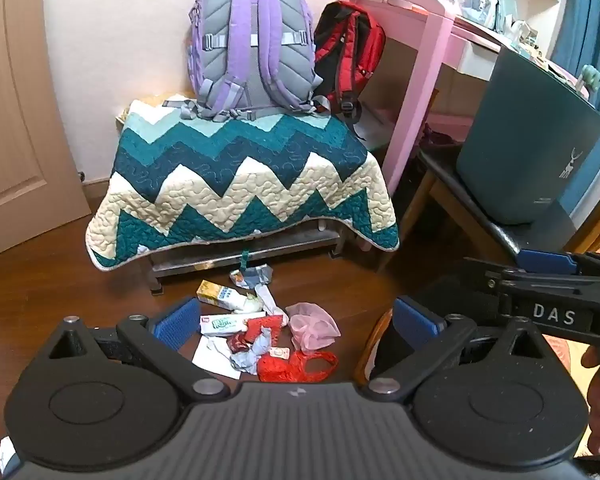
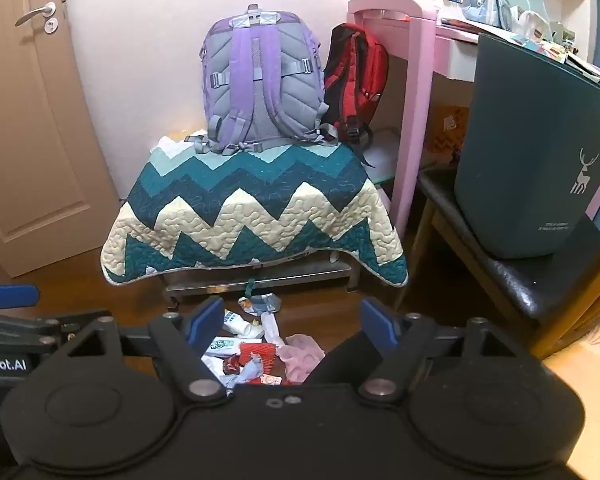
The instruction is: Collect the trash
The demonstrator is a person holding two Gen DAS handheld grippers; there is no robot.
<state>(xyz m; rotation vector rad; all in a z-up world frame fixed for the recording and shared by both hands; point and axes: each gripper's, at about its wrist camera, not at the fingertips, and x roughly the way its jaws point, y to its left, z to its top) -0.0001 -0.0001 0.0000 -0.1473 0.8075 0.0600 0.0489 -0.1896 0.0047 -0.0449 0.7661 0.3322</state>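
While both tools hang over the mess, nothing of the job looks begun yet. The left tool (image 1: pixel 296 318) stands spread wide with nothing between its blue pads, and the right tool (image 2: pixel 292 320) is just as slack and empty beside it.

All the trash lies in one loose heap on the wooden floor (image 1: pixel 60 280), just in front of the low surface draped with a zigzag quilt (image 1: pixel 240 176). I can pick out a yellow carton (image 1: pixel 214 292), a flat white and green packet (image 1: pixel 230 323), a sheet of white paper (image 1: pixel 210 356), a crumpled pink bag (image 1: pixel 314 324), a red net bag (image 1: pixel 296 366) and some twisted grey-blue wrappers (image 1: pixel 252 354), most of them touching or overlapping.

The dark green bin (image 2: pixel 532 152) sits up on a chair (image 2: pixel 512 276) to the right, well apart from the heap. Whether anything is inside it I cannot tell from here.

So, as I judge it, the whole pile remains to be picked up and carried to that bin, piece by piece; the flimsy bags will probably crumple when pinched.
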